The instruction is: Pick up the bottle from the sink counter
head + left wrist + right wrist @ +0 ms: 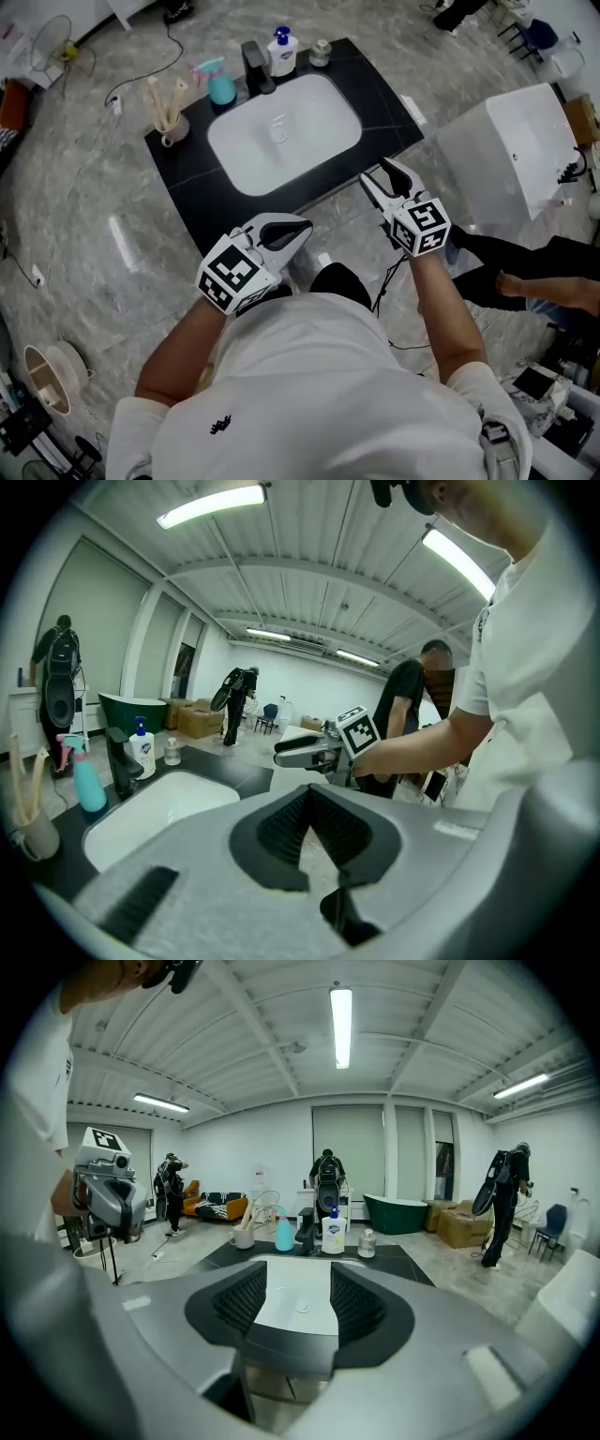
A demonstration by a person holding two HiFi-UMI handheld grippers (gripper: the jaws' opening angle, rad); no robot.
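A white pump bottle (282, 52) (333, 1232) (142, 752) stands at the back of the black sink counter (197, 192), to the right of the black tap (256, 67). A teal spray bottle (219, 84) (283, 1232) stands left of the tap, and a small jar (321, 52) (367, 1241) at the far right. My right gripper (378, 172) (298, 1302) hovers at the counter's front right corner, open, with nothing between its pads. My left gripper (305, 225) (309, 794) hangs in front of the counter's front edge, its pads meeting at the tips on nothing.
A cup with sticks (169, 117) stands at the counter's left end. The white basin (286, 131) fills the middle. A white fixture (511, 150) stands to the right, with a person's legs (525, 272) below it. Cables lie on the floor, and several people stand in the background.
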